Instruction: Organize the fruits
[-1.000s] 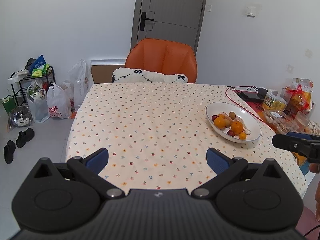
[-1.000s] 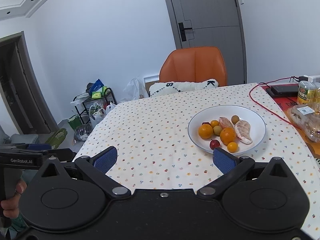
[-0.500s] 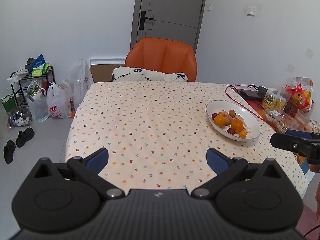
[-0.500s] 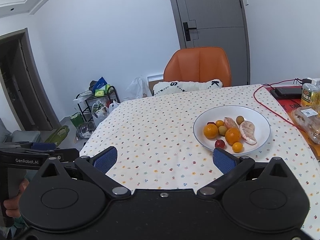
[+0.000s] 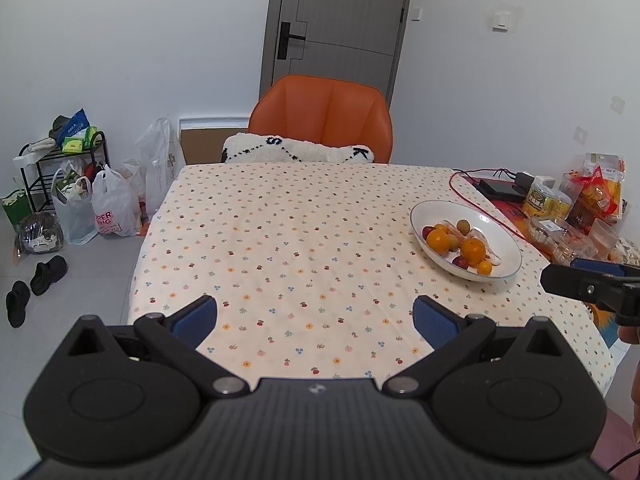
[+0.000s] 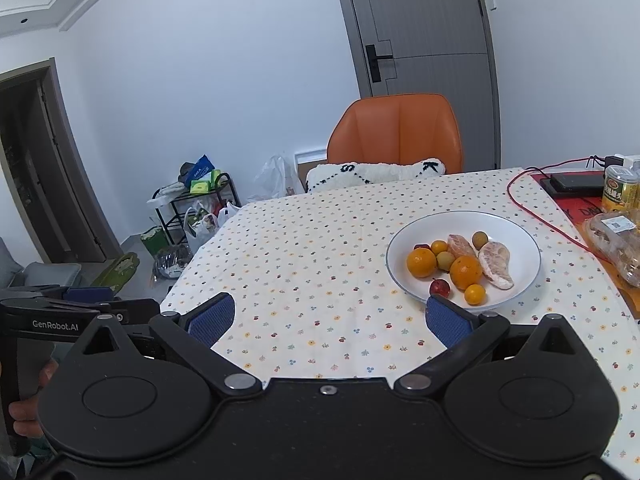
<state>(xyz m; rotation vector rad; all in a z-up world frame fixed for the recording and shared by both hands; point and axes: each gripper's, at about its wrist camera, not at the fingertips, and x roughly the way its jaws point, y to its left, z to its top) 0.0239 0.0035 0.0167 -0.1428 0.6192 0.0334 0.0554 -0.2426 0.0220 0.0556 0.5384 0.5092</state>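
Right wrist view: right hand-held gripper (image 6: pixel 327 316) and left hand-held gripper (image 5: pixel 315 320) both gape empty over the surface (image 6: pixel 320 248), the fruit plate (image 6: pixel 524 240) now closer, just beyond the right one's right finger.

Table (image 6: pixel 320 264) draped in a cream cloth dotted with small flowers. White bowl (image 6: pixel 520 236) of fruit on the right part. Just right of the bowl: red cable (image 6: pixel 532 208) looping over the cloth. Beyond the bowl, at the far right corner: dark flat device (image 6: pixel 574 184), yellow can (image 6: pixel 620 190). Right of the bowl, at the edge: clear plastic packet (image 6: pixel 616 240).
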